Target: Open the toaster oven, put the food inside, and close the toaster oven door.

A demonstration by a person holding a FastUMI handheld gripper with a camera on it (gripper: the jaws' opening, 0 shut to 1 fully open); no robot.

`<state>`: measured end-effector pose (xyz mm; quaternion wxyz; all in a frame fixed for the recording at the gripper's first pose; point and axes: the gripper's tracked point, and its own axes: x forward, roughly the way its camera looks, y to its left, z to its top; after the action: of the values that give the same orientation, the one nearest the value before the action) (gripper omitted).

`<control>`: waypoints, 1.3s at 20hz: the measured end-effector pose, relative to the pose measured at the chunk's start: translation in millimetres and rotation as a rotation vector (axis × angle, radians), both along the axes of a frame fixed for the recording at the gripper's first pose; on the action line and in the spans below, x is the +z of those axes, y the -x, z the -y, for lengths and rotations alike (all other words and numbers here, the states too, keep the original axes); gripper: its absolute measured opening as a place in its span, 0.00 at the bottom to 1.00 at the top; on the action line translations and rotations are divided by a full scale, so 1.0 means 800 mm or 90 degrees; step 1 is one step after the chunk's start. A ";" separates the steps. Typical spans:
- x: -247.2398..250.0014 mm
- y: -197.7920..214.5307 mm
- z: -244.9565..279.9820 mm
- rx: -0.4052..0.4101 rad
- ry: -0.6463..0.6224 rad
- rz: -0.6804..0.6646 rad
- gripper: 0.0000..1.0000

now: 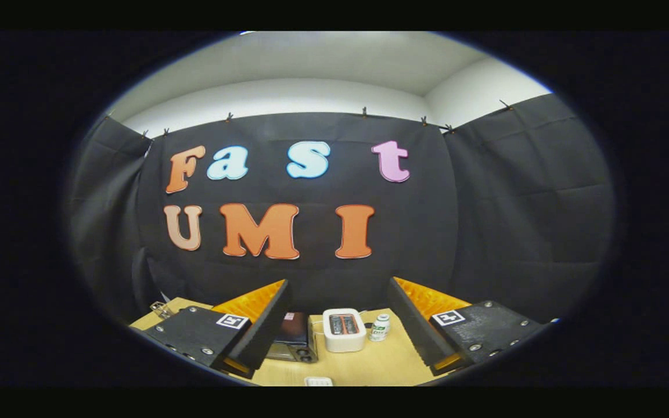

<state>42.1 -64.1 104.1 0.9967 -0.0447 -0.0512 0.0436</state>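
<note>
My gripper is held high above a light wooden table, its two fingers spread wide apart with nothing between them. Well beyond the fingertips, a dark toaster oven with a silvery front stands on the table, partly hidden behind the left finger. Its door looks closed. To its right sits a white pop-up toaster with reddish slots on top. The food itself cannot be made out.
A small white bottle with a green label stands just right of the white toaster. A small white object lies at the near table edge. A metal clip-like item sits at the table's far left corner. Black cloth walls surround the table.
</note>
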 end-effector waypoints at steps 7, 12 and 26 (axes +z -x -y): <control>-0.024 0.005 0.049 -0.009 0.014 -0.016 0.99; -0.028 0.008 0.045 -0.015 0.009 -0.004 0.99; -0.027 0.020 0.010 0.004 0.039 0.015 0.99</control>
<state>26.4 -72.4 82.3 0.9941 -0.0754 -0.0615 0.0474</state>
